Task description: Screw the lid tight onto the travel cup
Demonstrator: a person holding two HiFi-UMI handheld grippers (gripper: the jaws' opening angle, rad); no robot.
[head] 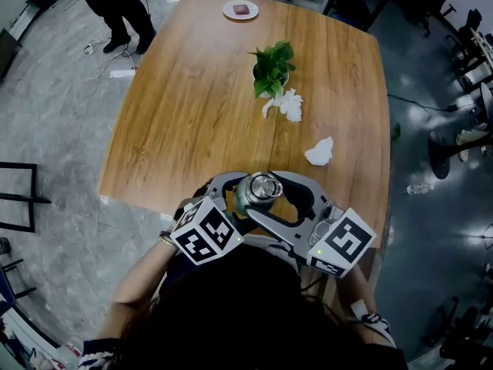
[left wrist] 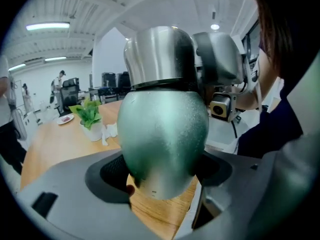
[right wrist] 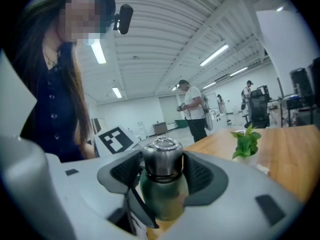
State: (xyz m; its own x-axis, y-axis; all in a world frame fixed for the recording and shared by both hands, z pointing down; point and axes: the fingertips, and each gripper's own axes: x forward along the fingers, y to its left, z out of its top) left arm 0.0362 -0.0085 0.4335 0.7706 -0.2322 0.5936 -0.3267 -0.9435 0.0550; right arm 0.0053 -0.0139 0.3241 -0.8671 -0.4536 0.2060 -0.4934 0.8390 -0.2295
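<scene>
The travel cup (head: 260, 189) has a green body (left wrist: 162, 139) and a steel lid (right wrist: 162, 159) with a ring on top. It is held upright over the near edge of the wooden table (head: 192, 106). My left gripper (left wrist: 162, 171) is shut on the green body low down, its dark pads pressing both sides. From the other side my right gripper (right wrist: 161, 171) is shut on the lid, a pad on each side of the steel cap. In the head view the left gripper (head: 239, 193) and right gripper (head: 286, 199) meet around the cup.
A potted plant (head: 271, 66) stands mid-table with white tissue (head: 289, 104) beside it. A second crumpled tissue (head: 320, 152) lies nearer me. A small plate (head: 240, 10) sits at the far edge. A person (head: 115, 6) stands off the far left corner.
</scene>
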